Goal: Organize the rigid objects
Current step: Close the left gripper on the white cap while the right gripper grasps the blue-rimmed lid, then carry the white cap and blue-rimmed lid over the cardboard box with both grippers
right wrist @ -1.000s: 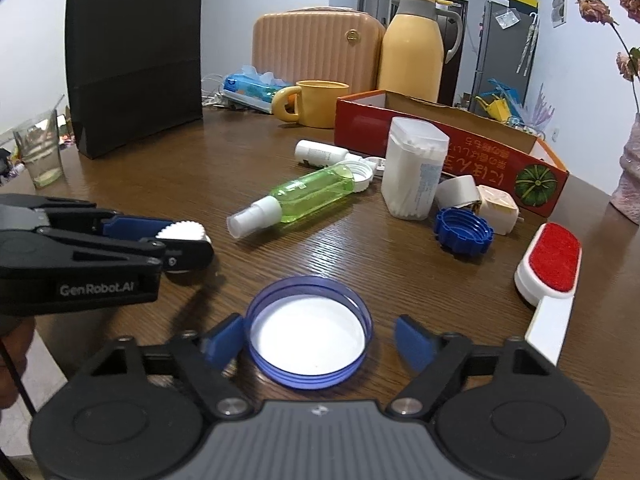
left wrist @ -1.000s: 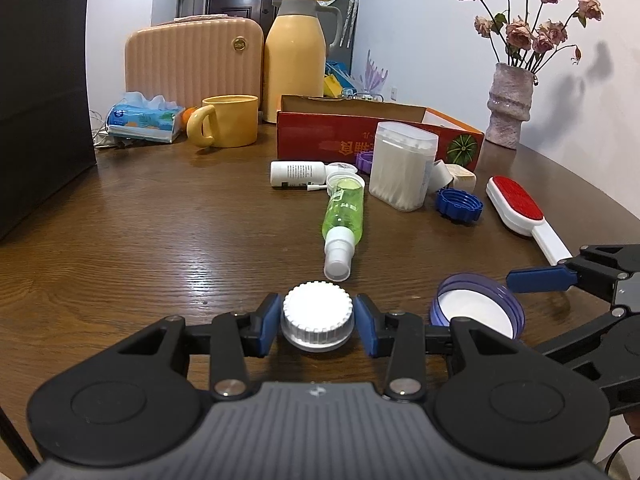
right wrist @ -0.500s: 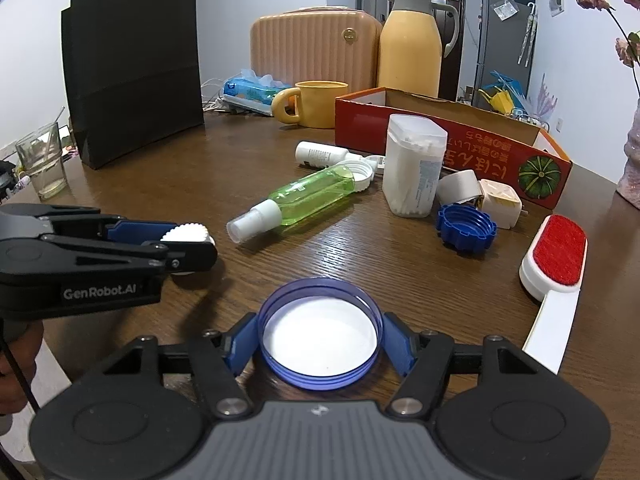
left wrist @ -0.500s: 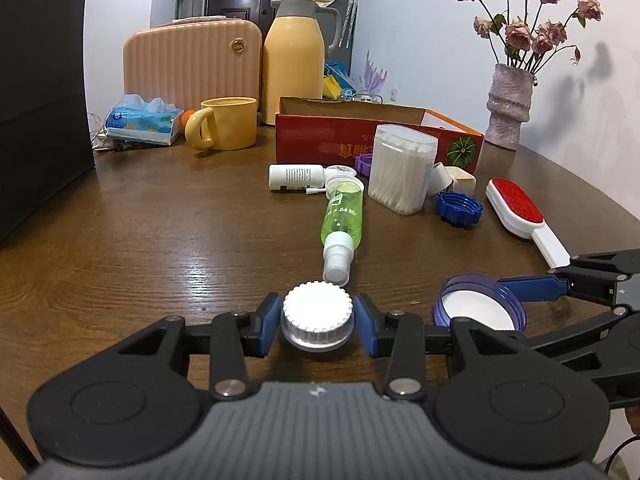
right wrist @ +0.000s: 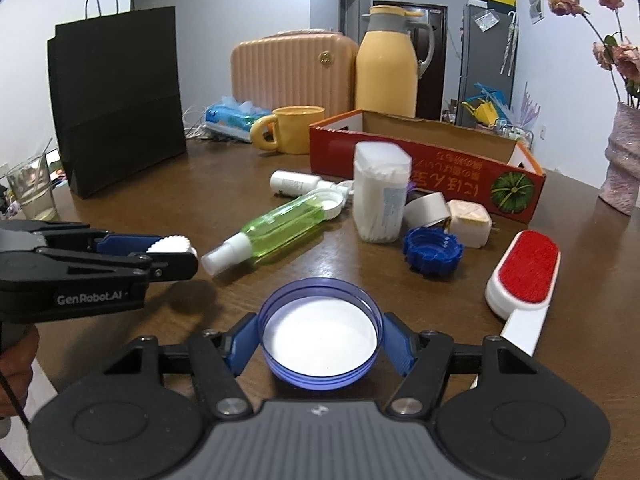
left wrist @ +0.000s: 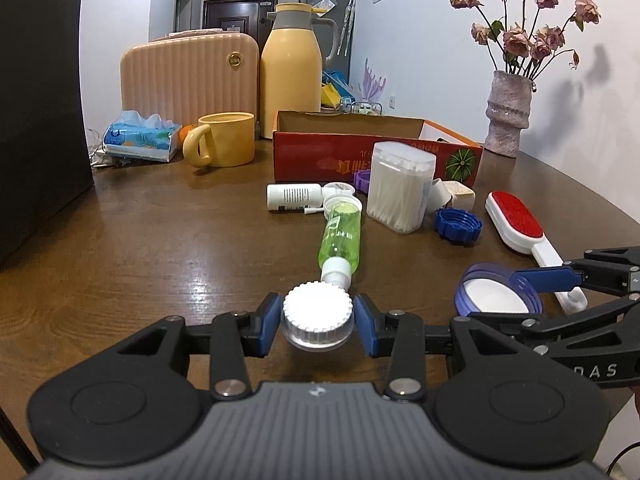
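While clamped, ridged white cap [left wrist: 318,314] round; blue lid [right wrist: 320,340] smooth, translucent.

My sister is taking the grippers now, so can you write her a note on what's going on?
Left gripper: shut on the white ribbed cap, lifted off the table.
Right gripper: shut on the blue lid, open side up.
The red cardboard box looks empty from here.
Left out: green spray bottle, dark blue cap, cotton swab box, lint brush.
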Available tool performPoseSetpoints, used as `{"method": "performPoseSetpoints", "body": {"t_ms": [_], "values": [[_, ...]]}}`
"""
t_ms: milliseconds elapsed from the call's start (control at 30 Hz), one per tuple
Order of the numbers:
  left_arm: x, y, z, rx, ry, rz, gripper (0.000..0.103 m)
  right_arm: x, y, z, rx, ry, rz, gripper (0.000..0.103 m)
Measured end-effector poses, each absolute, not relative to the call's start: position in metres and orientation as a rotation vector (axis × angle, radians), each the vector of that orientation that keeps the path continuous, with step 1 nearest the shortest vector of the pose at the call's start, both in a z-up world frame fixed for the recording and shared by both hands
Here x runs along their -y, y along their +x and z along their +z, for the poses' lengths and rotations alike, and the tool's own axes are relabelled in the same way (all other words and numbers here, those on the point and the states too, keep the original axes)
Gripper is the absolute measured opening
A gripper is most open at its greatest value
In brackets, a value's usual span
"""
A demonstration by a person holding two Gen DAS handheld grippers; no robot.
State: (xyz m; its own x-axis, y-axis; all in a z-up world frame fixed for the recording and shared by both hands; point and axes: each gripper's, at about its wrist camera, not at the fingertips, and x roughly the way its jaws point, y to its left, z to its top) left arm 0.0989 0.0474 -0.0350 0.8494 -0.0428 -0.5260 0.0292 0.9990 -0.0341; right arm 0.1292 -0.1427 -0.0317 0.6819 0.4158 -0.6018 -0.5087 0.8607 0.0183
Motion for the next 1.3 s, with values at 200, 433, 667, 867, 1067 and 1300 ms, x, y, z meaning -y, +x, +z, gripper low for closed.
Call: {"method": "performPoseSetpoints", "body": {"t_ms": [200,433,667,867,1067,1300], "values": [[-0.045,0.107,-0.027,-0.538,-0.011,-0.031,0.041,0.153,0.138,-0.025,-0.606,-0.148,0.494,0.065],[-0.041,0.118,-0.018,-0.513,-0.002,-0.031,0.041,0.161,0.148,-0.016,-0.569,-0.152,0.465,0.065],[-0.038,0.134,-0.005,-0.482,0.012,-0.032,0.041,0.17,0.163,-0.005,-0.53,-0.154,0.432,0.065],[-0.037,0.151,0.006,-0.454,0.013,-0.021,0.041,0.177,0.178,0.002,-0.509,-0.153,0.405,0.065],[-0.033,0.168,0.014,-0.436,0.023,-0.022,0.041,0.182,0.196,0.008,-0.499,-0.146,0.379,0.065],[-0.027,0.189,0.02,-0.426,0.025,-0.028,0.041,0.186,0.218,0.013,-0.485,-0.148,0.358,0.065]]}}
